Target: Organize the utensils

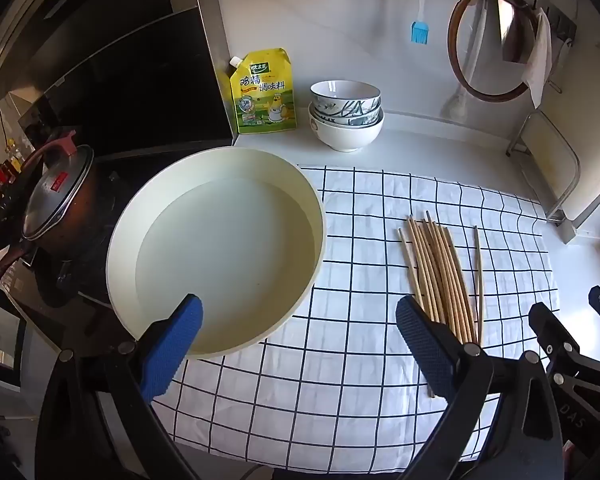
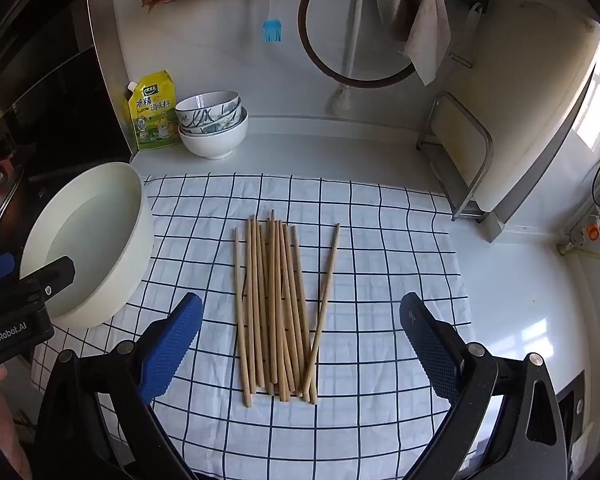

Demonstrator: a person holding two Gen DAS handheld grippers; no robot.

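Several wooden chopsticks [image 2: 278, 308] lie in a loose bundle on a white cloth with a dark grid [image 2: 380, 280]; one chopstick slants across the right side. They also show in the left wrist view [image 1: 440, 276]. A round cream basin [image 1: 220, 248] sits at the cloth's left edge, also seen in the right wrist view [image 2: 92, 248]. My left gripper [image 1: 298, 344] is open and empty, above the cloth between basin and chopsticks. My right gripper [image 2: 302, 344] is open and empty, hovering over the near ends of the chopsticks.
Stacked bowls [image 2: 212, 122] and a yellow seasoning pouch [image 2: 152, 112] stand at the back. A lidded pot [image 1: 56, 200] sits on the stove at left. A cutting board rack [image 2: 460, 160] stands at right. A blue brush [image 2: 272, 30] hangs on the wall.
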